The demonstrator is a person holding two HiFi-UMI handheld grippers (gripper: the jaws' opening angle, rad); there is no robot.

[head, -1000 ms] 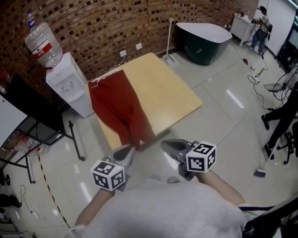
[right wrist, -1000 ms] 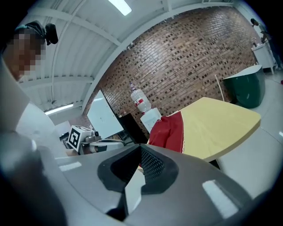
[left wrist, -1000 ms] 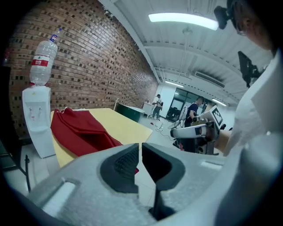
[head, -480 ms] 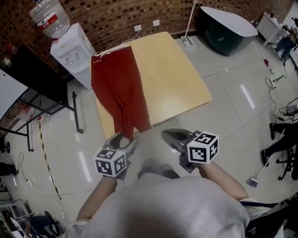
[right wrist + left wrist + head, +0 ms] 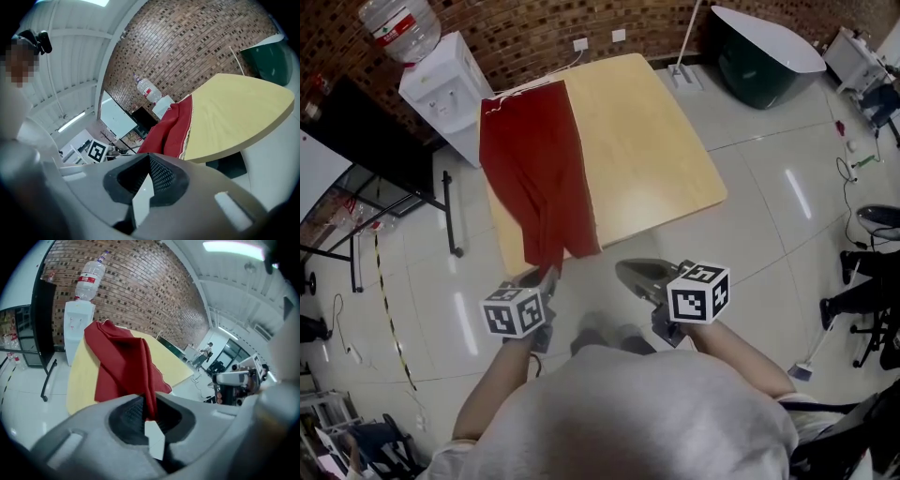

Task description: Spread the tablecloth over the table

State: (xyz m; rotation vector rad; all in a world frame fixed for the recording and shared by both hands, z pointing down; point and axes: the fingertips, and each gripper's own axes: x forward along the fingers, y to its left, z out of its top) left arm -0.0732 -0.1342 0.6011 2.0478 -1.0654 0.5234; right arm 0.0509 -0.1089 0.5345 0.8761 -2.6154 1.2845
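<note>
A dark red tablecloth (image 5: 534, 178) lies bunched along the left side of the pale wooden table (image 5: 647, 141), and its near end hangs over the table's near edge. My left gripper (image 5: 546, 277) is at that hanging end; its jaws have just closed, pinching the red cloth (image 5: 122, 362) between the pads (image 5: 136, 411). My right gripper (image 5: 623, 269) hovers off the near edge, right of the cloth, shut with nothing in it. The right gripper view shows its jaws together (image 5: 149, 161), and beyond them the cloth (image 5: 171, 126) and the tabletop (image 5: 234, 112).
A white water dispenser (image 5: 441, 80) with a bottle stands behind the table's left corner. A dark green tub (image 5: 764, 56) sits at the back right. A black panel on a stand (image 5: 366, 159) is at the left. Glossy tiled floor surrounds the table.
My left gripper has dropped to the cloth's hanging end and now pinches it. The right gripper has sunk a little and stays shut.
</note>
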